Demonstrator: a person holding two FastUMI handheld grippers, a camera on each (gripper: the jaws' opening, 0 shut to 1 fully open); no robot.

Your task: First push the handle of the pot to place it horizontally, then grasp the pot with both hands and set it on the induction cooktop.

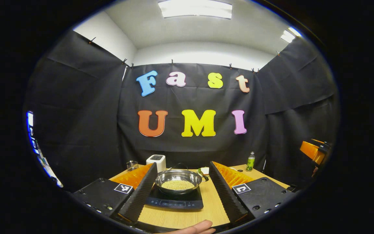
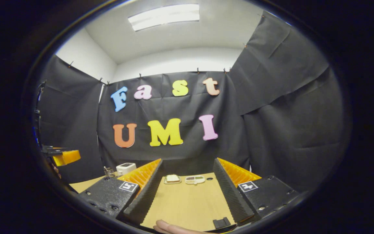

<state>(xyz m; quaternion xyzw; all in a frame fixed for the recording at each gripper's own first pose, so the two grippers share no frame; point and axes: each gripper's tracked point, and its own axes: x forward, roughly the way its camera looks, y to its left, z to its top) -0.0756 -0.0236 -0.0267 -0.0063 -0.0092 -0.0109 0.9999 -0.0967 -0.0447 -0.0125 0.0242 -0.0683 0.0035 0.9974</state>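
Left gripper view: the round stainless-steel pot (image 1: 177, 180), holding a layer of small yellowish grains, sits on the flat black induction cooktop (image 1: 175, 200) on the light wooden surface (image 1: 180, 218). A thin dark bail handle (image 1: 180, 165) arcs just behind the pot's far rim; whether it lies flat or stands tilted cannot be told. The left gripper (image 1: 180, 187) hangs near the pot with its jaws spread wide to either side of it, holding nothing. Farther back stand a white box-shaped appliance (image 1: 156, 161), a small glass jar (image 1: 132, 165) and a green bottle (image 1: 250, 161).

In the right gripper view, the right gripper (image 2: 187, 191) is likewise wide open and empty, above bare surface, with two small shallow dishes (image 2: 184, 179) beyond.

Judging from how things lie, the placing step looks finished, since the pot rests on the cooktop. The next move probably calls only for drawing both grippers clear without nudging the pot.
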